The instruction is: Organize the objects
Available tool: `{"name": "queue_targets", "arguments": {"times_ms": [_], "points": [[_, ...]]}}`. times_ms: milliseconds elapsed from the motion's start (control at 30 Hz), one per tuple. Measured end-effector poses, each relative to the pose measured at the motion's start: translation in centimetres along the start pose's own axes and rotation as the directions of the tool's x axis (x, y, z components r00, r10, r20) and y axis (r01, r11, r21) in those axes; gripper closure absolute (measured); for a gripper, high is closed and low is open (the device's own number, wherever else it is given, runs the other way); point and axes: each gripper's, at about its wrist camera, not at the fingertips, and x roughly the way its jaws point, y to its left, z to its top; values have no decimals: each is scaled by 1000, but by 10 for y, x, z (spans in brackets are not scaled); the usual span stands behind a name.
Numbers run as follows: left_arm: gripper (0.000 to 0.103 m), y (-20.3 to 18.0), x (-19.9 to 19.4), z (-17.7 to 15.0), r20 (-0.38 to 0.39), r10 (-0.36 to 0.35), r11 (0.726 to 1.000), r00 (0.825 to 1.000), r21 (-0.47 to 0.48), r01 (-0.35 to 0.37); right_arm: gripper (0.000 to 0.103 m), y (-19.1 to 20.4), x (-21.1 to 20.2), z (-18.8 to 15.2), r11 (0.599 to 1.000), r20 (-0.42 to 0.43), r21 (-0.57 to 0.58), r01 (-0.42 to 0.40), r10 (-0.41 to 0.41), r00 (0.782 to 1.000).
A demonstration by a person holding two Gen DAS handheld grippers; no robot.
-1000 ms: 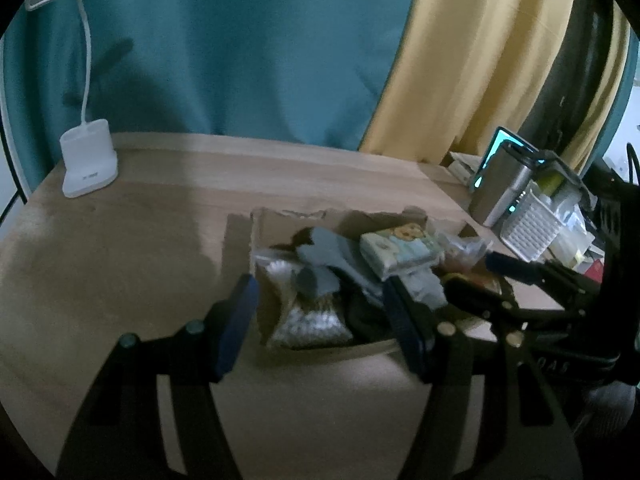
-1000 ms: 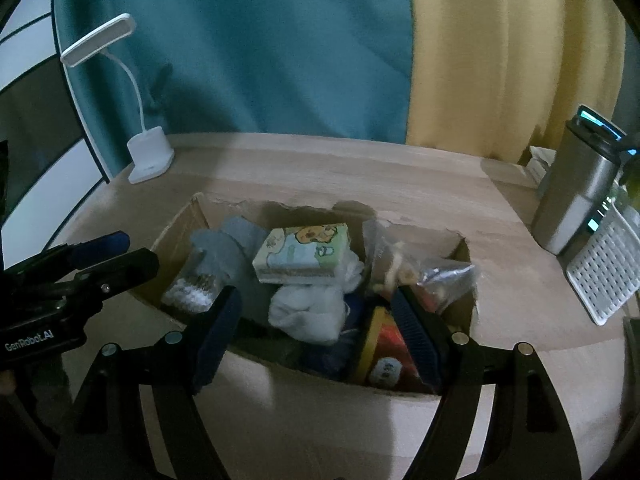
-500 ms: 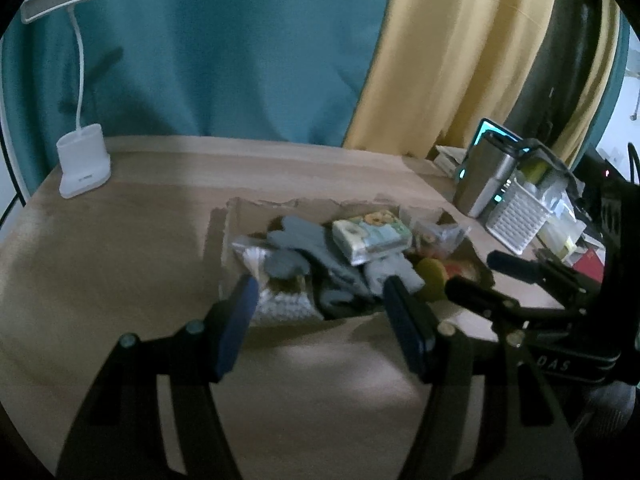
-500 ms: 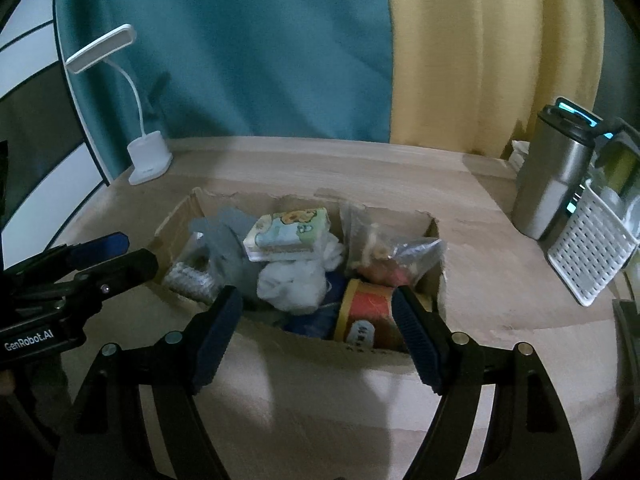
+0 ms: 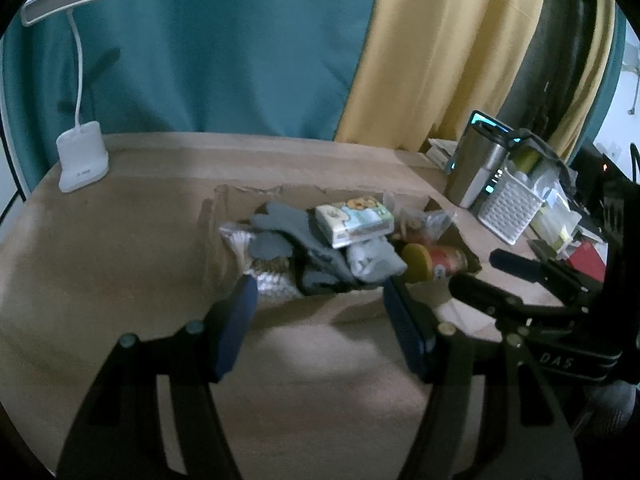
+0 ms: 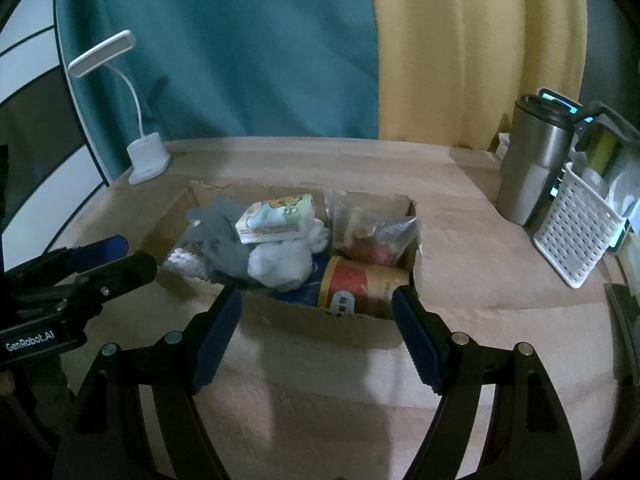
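Right wrist view: cardboard box (image 6: 320,324) packed full; both grippers (image 6: 316,320) (image 5: 316,312) spread, empty. Best approach: descend squarely over tissue pack (image 6: 276,220), pinch its long sides.

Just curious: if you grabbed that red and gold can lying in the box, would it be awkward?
The can lies on its side, so a push would probably roll it. It looks rigid and smooth, perhaps slippery. The cardboard box wall and white cloth crowd it, likely hindering a grip.

Can (image 6: 360,286) label too blurry to read; blue item (image 6: 298,294) mostly buried under white cloth (image 6: 280,262) (can't ID)
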Motion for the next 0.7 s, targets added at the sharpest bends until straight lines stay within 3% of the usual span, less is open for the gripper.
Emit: {"name": "queue_targets", "arguments": {"times_ms": [700], "points": [[36, -12, -12, -18, -3, -14, 1000, 1000, 15, 14, 23, -2, -18, -21, 1000, 3, 8, 4, -4, 1000]]}}
